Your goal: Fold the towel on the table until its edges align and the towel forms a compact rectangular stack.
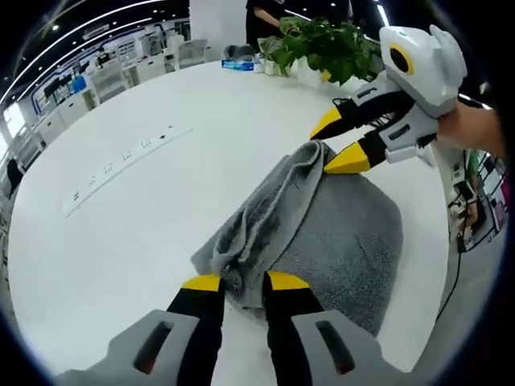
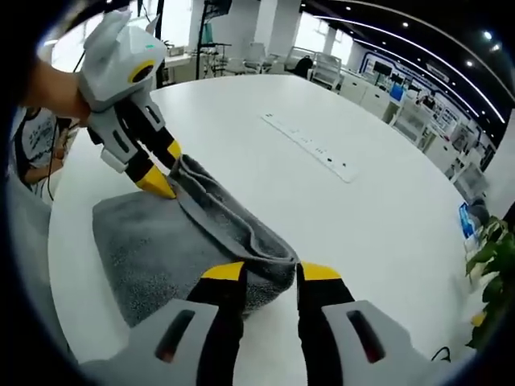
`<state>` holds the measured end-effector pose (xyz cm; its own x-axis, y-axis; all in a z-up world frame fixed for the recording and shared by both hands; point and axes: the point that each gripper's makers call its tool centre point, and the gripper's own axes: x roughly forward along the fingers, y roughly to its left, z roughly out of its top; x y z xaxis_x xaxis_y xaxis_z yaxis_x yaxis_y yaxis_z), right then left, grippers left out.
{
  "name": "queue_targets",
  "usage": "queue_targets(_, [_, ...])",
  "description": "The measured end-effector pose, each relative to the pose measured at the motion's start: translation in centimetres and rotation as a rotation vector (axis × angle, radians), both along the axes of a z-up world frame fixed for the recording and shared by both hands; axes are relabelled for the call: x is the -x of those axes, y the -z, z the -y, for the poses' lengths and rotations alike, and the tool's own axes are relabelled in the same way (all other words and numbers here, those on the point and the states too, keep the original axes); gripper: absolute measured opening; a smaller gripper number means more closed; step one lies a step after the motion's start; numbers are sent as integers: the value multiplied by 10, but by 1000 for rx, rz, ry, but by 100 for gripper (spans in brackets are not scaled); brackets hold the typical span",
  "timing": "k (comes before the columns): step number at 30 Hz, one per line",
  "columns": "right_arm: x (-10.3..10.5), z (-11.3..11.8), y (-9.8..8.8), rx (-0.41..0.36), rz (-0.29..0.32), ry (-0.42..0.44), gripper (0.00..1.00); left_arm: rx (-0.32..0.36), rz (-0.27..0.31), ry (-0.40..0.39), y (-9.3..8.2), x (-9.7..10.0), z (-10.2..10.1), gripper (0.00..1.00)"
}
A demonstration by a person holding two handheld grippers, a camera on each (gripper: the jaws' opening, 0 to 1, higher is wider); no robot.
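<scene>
- Left gripper (image 1: 244,283) is pinching the near end of the towel (image 1: 338,233), jaws closed on the bunched edge.
- Right gripper (image 1: 342,143) is gripping the far end, so the lifted edge is running gripper to gripper above the table (image 1: 121,241), probably folding sideways next.

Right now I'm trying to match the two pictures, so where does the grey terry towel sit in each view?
Left gripper view: the grey terry towel lies centre-right, its bunched edge between the left claw at the bottom and the right claw above.
Right gripper view: it lies lower left, between the right claw and the left claw.
Shared landmark: the long white power strip on the table.
</scene>
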<state>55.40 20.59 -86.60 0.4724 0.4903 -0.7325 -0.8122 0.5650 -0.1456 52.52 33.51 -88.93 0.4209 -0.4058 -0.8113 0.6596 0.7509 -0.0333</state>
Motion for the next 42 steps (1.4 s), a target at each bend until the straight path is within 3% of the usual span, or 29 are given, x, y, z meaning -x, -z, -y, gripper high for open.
queue_targets(18, [-18, -2, 9, 7, -9, 56, 24, 23, 66, -82, -10, -19, -8, 19])
queue_targets(21, [-18, -1, 16, 12, -33, 71, 22, 32, 81, -115, -10, -25, -10, 19])
queue_targets(26, [-14, 1, 27, -18, -95, 140, 22, 33, 53, -145, 1, -30, -13, 19])
queue_targets(31, [-10, 3, 36, -61, -170, 219, 20, 23, 40, -138, 10, -33, -10, 18])
queue_targets(34, [-2, 4, 36, -80, -195, 242, 18, 37, 22, -130, 13, -30, -3, 12])
queue_targets(38, [5, 7, 38, -85, -237, 272, 17, 20, 42, -104, 14, -32, 0, 11])
queue_targets(40, [6, 9, 39, -89, -240, 286, 17, 28, 44, -99, 13, -31, 4, 11])
queue_targets(42, [8, 11, 40, -83, -192, 260, 17, 41, 25, -129, 12, -29, 5, 11])
